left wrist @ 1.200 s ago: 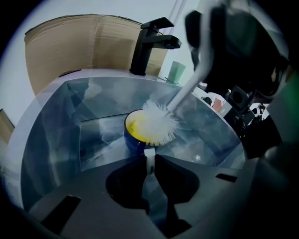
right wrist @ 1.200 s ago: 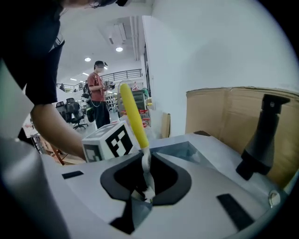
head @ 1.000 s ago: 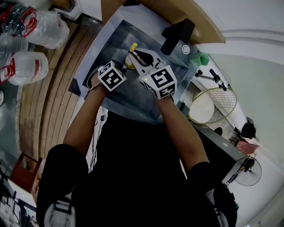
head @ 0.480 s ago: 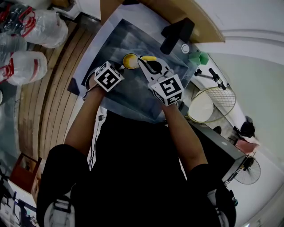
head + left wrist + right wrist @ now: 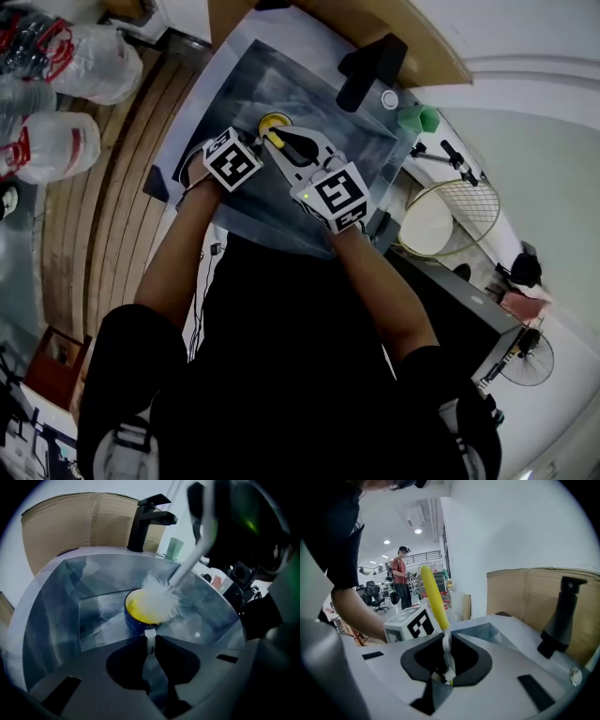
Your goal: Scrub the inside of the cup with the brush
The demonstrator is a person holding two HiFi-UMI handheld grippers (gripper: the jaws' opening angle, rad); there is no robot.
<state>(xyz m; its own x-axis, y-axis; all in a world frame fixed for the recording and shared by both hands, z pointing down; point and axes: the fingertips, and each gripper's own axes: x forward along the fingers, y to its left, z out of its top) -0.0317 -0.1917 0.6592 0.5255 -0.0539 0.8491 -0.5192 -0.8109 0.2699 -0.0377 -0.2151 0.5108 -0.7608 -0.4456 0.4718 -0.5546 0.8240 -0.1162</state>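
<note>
A cup [image 5: 274,122] with a yellow inside and blue outside stands in the grey sink [image 5: 239,89]. My left gripper [image 5: 255,139] is shut on the cup's white handle [image 5: 150,639], which is pinched between the jaws. The brush has a yellow handle [image 5: 432,595] and white bristles [image 5: 157,601]. My right gripper [image 5: 446,658] is shut on its thin white stem and reaches in from the right [image 5: 284,142]. In the left gripper view the bristles sit in the cup's mouth [image 5: 139,612], against its right rim.
A black faucet [image 5: 370,70] stands at the sink's far edge, with a green cup [image 5: 419,119] beside it. Cardboard [image 5: 70,527] lines the wall behind. Water jugs [image 5: 56,141] lie on the floor at left, and a racket [image 5: 450,220] lies at right. A person [image 5: 399,576] stands far off.
My right gripper swung the brush out to the right of the cup, then back left, so the bristles are at the cup's mouth again. The left gripper and cup stayed put.
</note>
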